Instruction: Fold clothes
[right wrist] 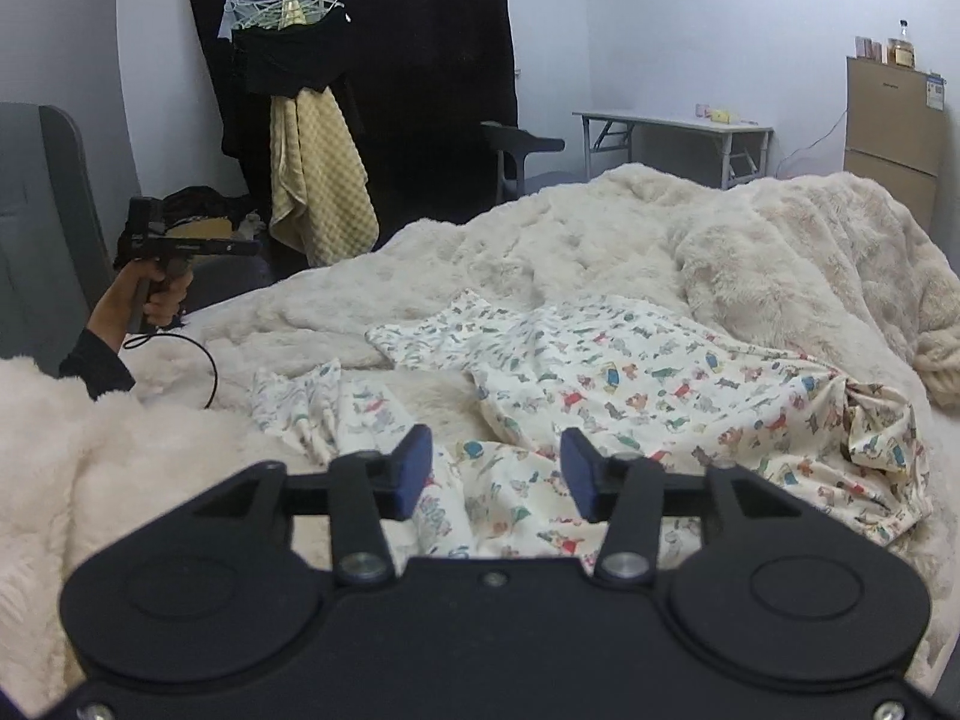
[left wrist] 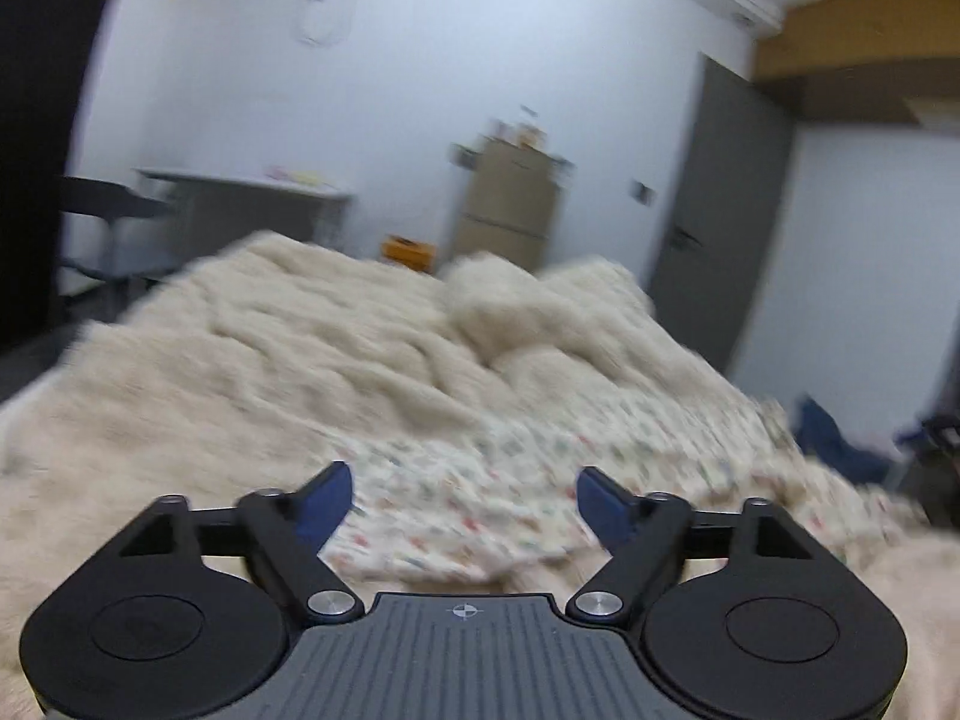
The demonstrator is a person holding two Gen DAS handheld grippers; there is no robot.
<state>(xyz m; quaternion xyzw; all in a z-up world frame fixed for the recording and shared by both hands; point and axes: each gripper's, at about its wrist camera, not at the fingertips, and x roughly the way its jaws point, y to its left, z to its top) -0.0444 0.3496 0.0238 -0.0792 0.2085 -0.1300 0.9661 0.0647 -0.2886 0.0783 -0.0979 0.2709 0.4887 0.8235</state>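
On the fluffy cream blanket (right wrist: pixel 540 240), printed garment (right wrist: pixel 630 384) lies spread, rumpled, long axis running left-right across the right wrist view. Right gripper (right wrist: pixel 495 468) over its near edge, jaws apart, nothing pinched. Left gripper (left wrist: pixel 462 495) spread, empty.

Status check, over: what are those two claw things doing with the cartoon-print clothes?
Left gripper open, empty. Right gripper open above the printed garment, gripping nothing. Garment spread, rumpled, on fluffy blanket. Nothing in the way.

text: none legible | blue sticker on cabinet (right wrist: pixel 894 120): too small to read
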